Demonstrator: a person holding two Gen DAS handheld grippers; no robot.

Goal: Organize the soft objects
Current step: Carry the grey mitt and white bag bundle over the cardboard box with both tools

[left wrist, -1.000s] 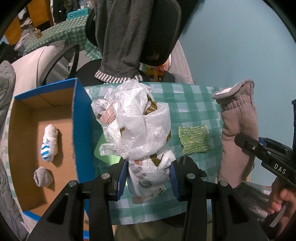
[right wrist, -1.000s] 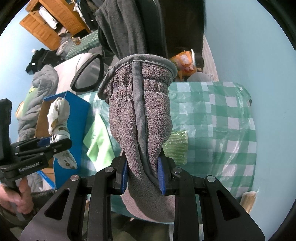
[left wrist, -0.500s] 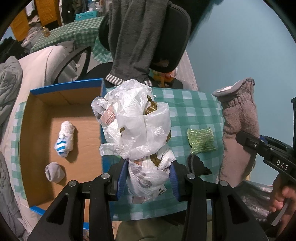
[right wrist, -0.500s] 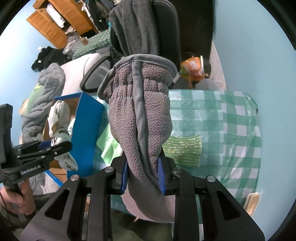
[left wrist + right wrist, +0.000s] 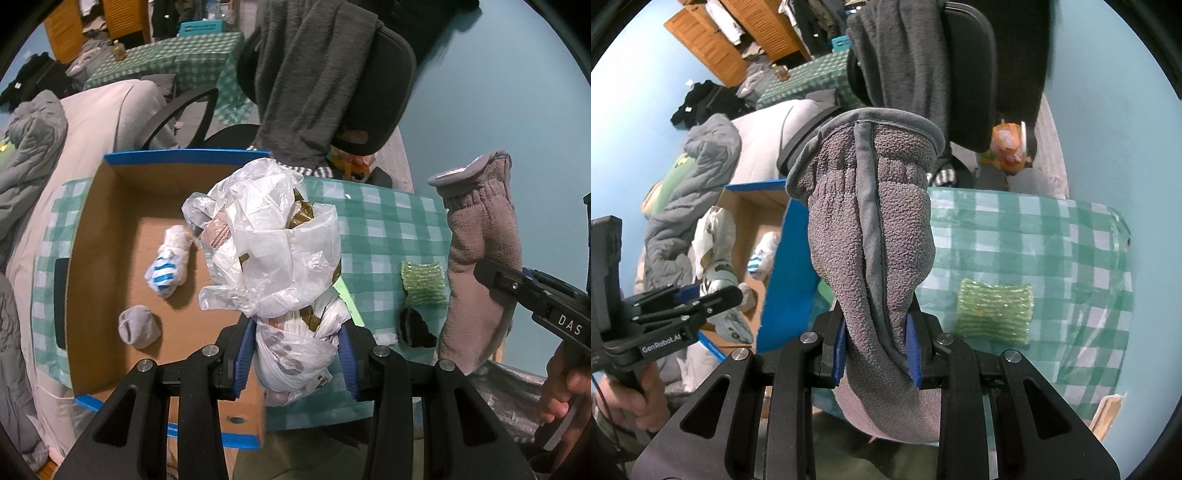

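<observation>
My left gripper point(image 5: 297, 354) is shut on a crumpled white plastic bag point(image 5: 273, 254) and holds it above the right wall of a blue-edged cardboard box point(image 5: 110, 206). A blue-striped white sock point(image 5: 168, 267) and a grey sock ball point(image 5: 139, 326) lie in the box. My right gripper point(image 5: 875, 349) is shut on a grey fleece mitten point(image 5: 868, 221), held upright over the checked table; the mitten also shows in the left wrist view point(image 5: 480, 251). A green bubble-wrap pad point(image 5: 995, 312) lies on the table, with a small black item point(image 5: 413, 328) beside it.
A green checked tablecloth point(image 5: 1052, 236) covers the table. A black office chair point(image 5: 373, 85) with a grey garment point(image 5: 306, 74) draped over it stands behind. A beige cushion point(image 5: 107, 122) and grey quilted clothing point(image 5: 26, 155) lie to the left.
My left gripper has moved left with the plastic bag, so the box interior now sits below it. The right gripper with the mitten has shifted a little left too.
</observation>
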